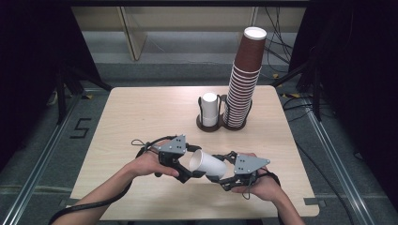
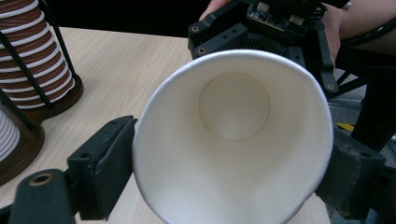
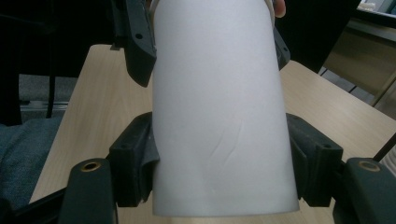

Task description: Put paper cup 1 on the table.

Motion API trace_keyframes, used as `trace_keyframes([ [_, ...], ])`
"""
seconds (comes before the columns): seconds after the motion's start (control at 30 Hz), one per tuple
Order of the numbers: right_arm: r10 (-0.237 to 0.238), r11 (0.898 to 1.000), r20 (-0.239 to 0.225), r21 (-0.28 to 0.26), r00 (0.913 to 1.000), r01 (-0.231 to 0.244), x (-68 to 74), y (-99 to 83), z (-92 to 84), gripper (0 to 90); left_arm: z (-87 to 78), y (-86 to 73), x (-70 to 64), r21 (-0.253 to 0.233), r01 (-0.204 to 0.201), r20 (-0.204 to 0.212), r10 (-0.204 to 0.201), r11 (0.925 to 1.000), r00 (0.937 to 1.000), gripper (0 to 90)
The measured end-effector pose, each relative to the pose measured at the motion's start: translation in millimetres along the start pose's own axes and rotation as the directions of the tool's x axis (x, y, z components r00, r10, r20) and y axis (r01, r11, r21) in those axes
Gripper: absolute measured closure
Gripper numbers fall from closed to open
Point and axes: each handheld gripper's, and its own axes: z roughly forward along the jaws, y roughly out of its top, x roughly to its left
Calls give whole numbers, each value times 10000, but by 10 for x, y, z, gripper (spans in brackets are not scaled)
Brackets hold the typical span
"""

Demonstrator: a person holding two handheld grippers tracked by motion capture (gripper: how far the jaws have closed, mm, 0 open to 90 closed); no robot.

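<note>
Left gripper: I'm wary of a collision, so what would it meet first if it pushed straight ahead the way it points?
Probably the right gripper, gripping the far end of the white cup between the left gripper pads.

Near edge: the white cup [image 1: 209,163] is held across the gap between the left gripper [image 1: 185,174] and right gripper [image 1: 220,180].
Far right: passage is blocked by the cup holder [image 1: 220,125] and tall brown cup stack [image 1: 244,77].
Left half: bare tabletop [image 1: 141,112] is left open.
</note>
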Motion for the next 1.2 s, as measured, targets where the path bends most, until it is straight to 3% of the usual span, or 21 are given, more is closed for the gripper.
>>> trace_keyframes([
  [0.17,-127,9999,-39,49,9999,127,-5,0,6,341,5,0,-8,19,-100,58,100,9999,9999,171],
  [0.2,64,9999,-129,94,9999,-63,8,-3,10,341,4,1,-8,11,-140,65,140,9999,9999,174],
  [0.27,-105,9999,-66,47,9999,105,-1,-4,16,341,2,0,-6,-40,-151,71,152,9999,9999,182],
  [0.3,64,9999,-118,92,9999,-63,8,-7,15,340,8,-2,-2,-135,-173,135,175,9998,9998,184],
  [0.7,-15,9996,-37,269,10000,16,16,-24,44,337,-13,9,-34,230,-722,53,721,9971,9974,232],
  [0.9,363,9977,-102,584,9993,-356,45,-35,65,328,-11,11,-47,279,-875,92,873,9958,9961,241],
  [0.97,124,9982,-34,579,9999,-122,29,-32,72,327,-6,13,-58,305,-961,51,960,9949,9954,244],
  [1.2,418,9966,65,703,9991,-422,40,-22,79,319,2,59,-76,540,-1243,-24,1246,9908,9922,253],
])
